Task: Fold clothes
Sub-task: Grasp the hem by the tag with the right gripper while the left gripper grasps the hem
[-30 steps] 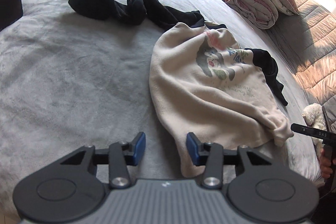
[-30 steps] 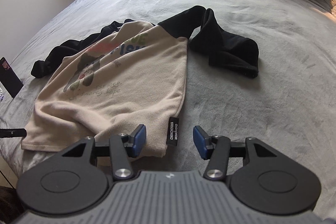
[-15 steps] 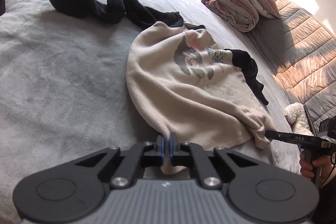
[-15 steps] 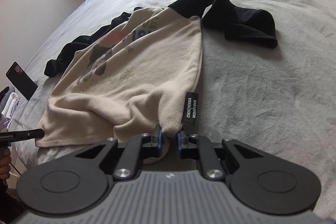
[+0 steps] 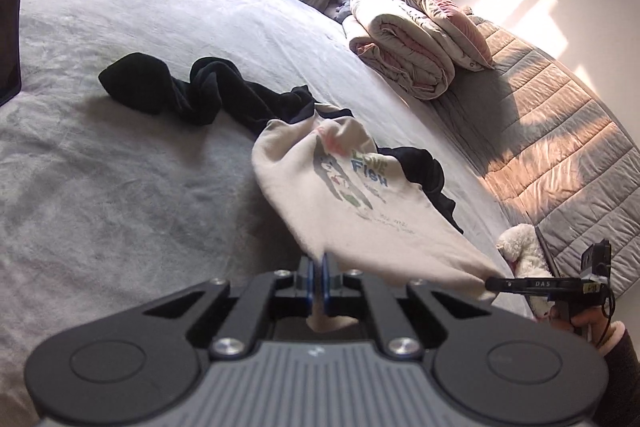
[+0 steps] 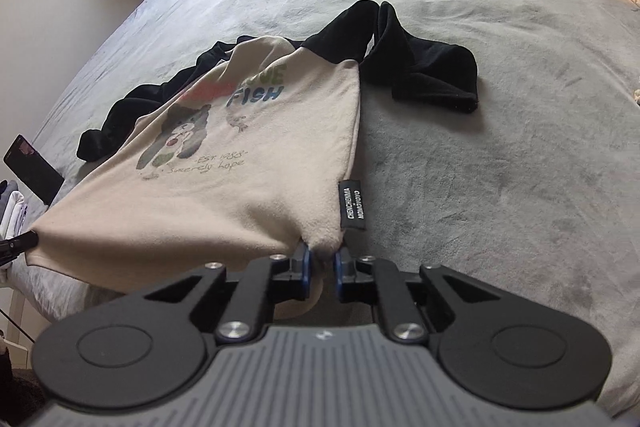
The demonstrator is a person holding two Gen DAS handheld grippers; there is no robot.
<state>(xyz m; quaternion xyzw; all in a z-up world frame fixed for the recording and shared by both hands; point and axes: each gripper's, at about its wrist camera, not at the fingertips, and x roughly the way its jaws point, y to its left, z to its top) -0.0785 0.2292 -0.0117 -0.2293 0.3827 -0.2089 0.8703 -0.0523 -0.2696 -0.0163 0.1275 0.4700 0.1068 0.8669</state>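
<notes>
cream sweatshirt (image 6: 240, 163) w/ black sleeves lies print-up on the grey bed (image 6: 500, 147), hem end raised off the cover. left gripper (image 5: 319, 277) is pinched tight on one hem corner, cloth bunched between its blue pads; in its view the shirt body runs off toward 1 o'clock. right gripper (image 6: 321, 259) is clamped on the other hem corner, by the black side label (image 6: 352, 205), body stretching to 11 o'clock. hem pulled taut between the two. one sleeve (image 6: 420, 55) is crumpled at 1 o'clock in right view, the other (image 5: 188, 89) snakes to 10 o'clock in left view.

step, as i judge it: holding the hem w/ both grippers, either to shake it flat or to carry the hem up to the collar. nxt needs both grips kept firm, hem level, even tension so the body doesn't skew; sleeves look like they'll need tucking in.
</notes>
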